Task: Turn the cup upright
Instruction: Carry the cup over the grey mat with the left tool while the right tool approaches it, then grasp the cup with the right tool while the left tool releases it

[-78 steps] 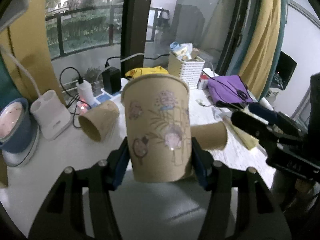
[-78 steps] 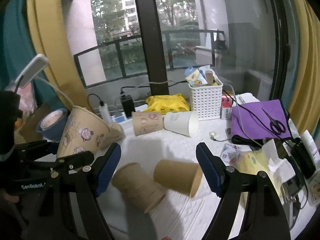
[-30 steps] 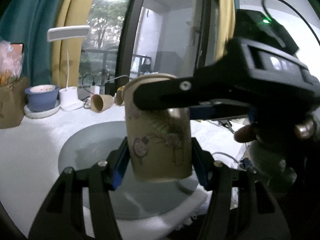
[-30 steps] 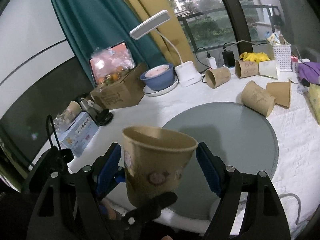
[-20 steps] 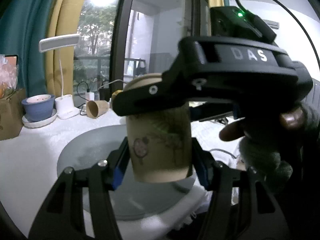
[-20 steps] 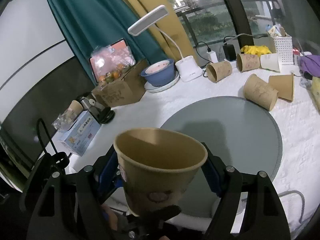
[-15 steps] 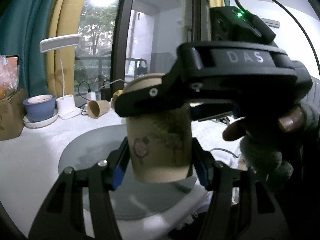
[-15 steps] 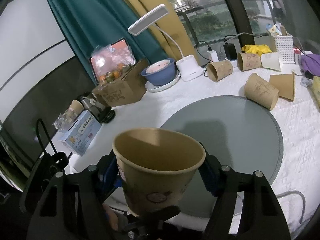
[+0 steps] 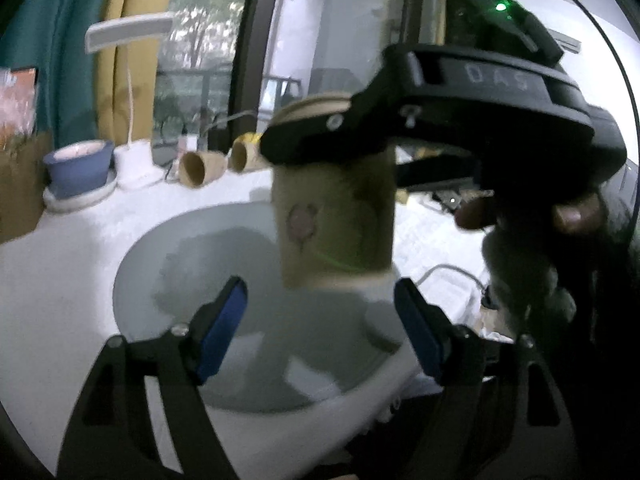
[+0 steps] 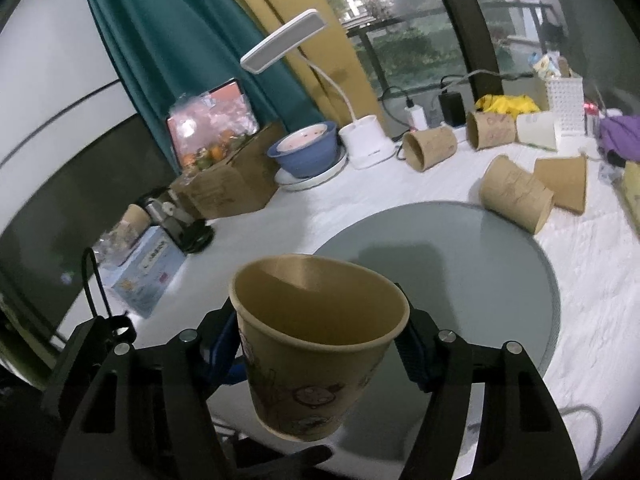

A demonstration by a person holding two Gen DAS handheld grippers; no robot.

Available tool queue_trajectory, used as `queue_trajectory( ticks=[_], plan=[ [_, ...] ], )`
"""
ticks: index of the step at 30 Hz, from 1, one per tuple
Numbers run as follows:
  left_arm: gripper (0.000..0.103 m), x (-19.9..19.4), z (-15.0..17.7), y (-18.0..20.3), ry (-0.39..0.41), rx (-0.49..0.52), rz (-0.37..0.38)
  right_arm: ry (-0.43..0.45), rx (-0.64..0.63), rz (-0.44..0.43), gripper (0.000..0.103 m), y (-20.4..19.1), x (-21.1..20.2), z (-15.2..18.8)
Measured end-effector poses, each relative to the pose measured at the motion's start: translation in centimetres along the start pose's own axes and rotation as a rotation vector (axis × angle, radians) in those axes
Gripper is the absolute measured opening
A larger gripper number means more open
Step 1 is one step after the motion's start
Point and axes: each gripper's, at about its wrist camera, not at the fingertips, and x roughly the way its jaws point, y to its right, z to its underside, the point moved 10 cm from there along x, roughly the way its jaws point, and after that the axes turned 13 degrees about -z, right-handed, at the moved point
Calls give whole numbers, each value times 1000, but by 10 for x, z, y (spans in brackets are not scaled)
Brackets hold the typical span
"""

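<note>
1. Left gripper point(image 9: 320, 320): fingers spread wide, nothing held; the cup point(image 9: 334, 216) is seen just beyond them, apart from both pads.
2. Cup point(image 10: 316, 360): held upright, mouth up, above the grey mat point(image 10: 480, 264) on the counter point(image 10: 592, 280).
3. Right gripper point(image 10: 320, 344): fingers pinched on the cup's sides.

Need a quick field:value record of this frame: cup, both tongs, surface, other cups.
held cup: paper cup, mouth up, printed figures on its wall
right tongs: shut on the cup's sides, cup in the air
left tongs: open, blue pads apart, below the cup and not touching
surface below: round grey mat on white tablecloth
other cups: several lying on their sides, e.g. at the mat's far edge
</note>
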Motion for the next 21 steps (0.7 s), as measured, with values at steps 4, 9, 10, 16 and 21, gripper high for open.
queue_trajectory(
  ticks=[4, 9, 10, 16, 21],
  plan=[
    [77, 4, 11, -22, -50, -45, -35, 2, -35, 56, 71, 13, 11, -7],
    [77, 7, 15, -69, -88, -162, -137, -14, -96, 119, 71, 26, 33, -14],
    [77, 8, 15, -82, -92, -190, -165, -18, -110, 130, 71, 27, 38, -15],
    [77, 12, 9, -128, -117, -281, -249, -51, -179, 179, 71, 36, 71, -21],
    [77, 21, 2, -152, -144, -337, -272, -77, -224, 211, 71, 44, 95, -24]
  ],
)
